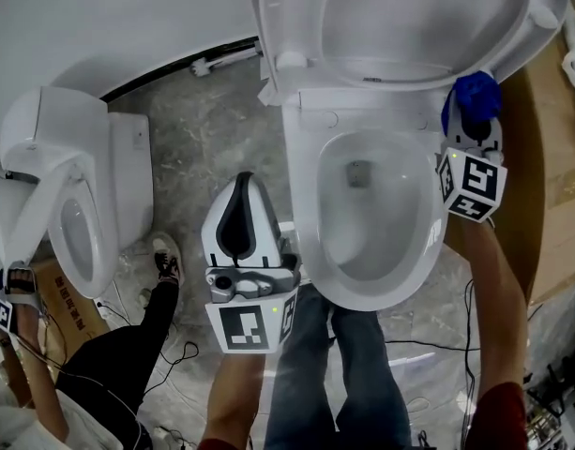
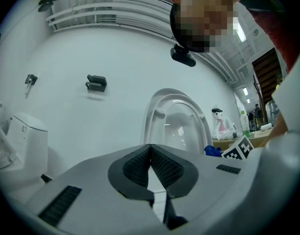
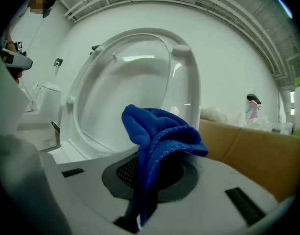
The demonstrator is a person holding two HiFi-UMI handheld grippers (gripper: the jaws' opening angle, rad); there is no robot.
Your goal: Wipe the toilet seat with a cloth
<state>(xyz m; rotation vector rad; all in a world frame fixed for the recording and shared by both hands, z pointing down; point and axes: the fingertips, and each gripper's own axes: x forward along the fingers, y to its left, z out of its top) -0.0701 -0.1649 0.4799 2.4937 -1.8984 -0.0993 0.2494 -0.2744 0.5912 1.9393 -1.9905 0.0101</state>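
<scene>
A white toilet (image 1: 310,204) stands ahead of me, its oval bowl rim uncovered. Its lid and seat (image 1: 428,17) are tipped up against the wall and fill the right gripper view (image 3: 125,97). My right gripper (image 1: 470,125) hovers by the bowl's back right corner, shut on a blue cloth (image 1: 472,99) that bunches out over its jaws (image 3: 157,131). My left gripper (image 1: 242,184) points upward over the floor just left of the bowl. Its black pads (image 2: 135,168) meet at the tips with nothing between them.
A second white toilet (image 1: 67,204) stands at the left. Another person's leg and shoe (image 1: 165,265) are beside it, with cables (image 1: 179,354) on the grey floor. Brown cardboard (image 1: 550,195) flanks the toilet's right side. My own legs (image 1: 353,373) stand in front of the bowl.
</scene>
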